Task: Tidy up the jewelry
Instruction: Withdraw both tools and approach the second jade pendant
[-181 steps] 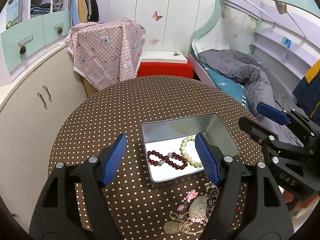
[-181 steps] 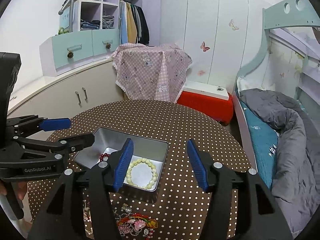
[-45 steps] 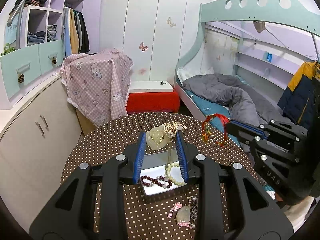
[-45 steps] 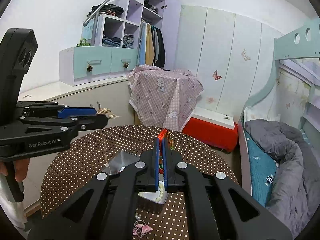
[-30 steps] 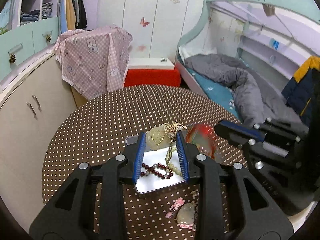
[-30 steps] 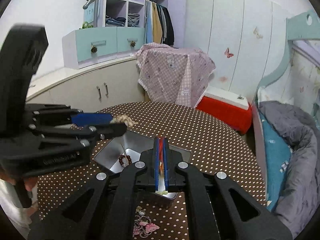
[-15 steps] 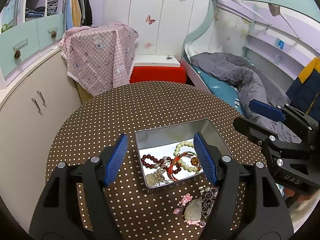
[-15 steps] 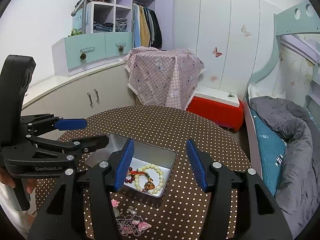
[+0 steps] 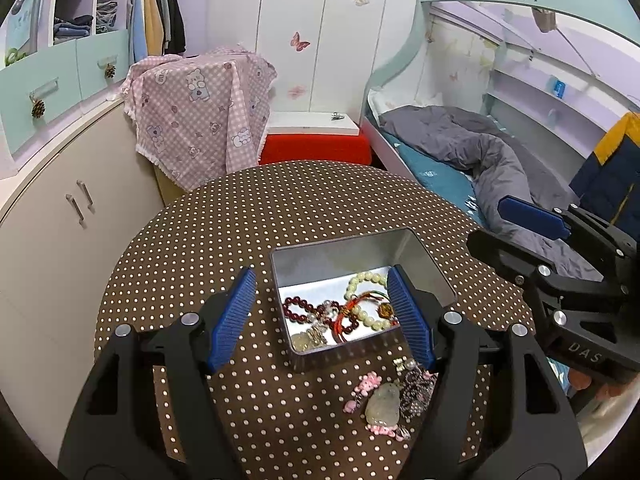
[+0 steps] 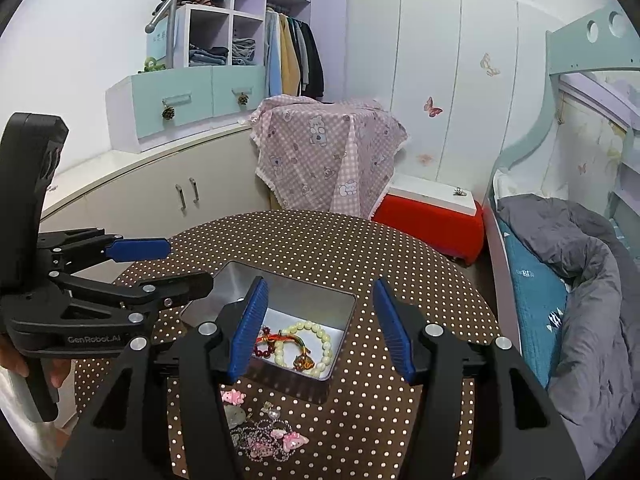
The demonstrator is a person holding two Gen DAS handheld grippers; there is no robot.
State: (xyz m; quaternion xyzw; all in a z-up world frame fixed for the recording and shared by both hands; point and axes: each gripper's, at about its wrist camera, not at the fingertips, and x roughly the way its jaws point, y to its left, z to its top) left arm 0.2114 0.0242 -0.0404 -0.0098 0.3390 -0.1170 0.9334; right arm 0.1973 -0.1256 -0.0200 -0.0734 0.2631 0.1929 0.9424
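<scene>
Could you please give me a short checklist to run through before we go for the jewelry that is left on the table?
1. Left gripper open and empty: ok.
2. Right gripper open and empty: ok.
3. Metal tin upright on the table, open side up: ok.
4. Bracelets inside the tin, cream bead bracelet and dark red bead bracelet: ok.
5. Pink charm cluster in view on the table near the tin: ok.
6. Its chains free of tangles: cannot tell.
</scene>
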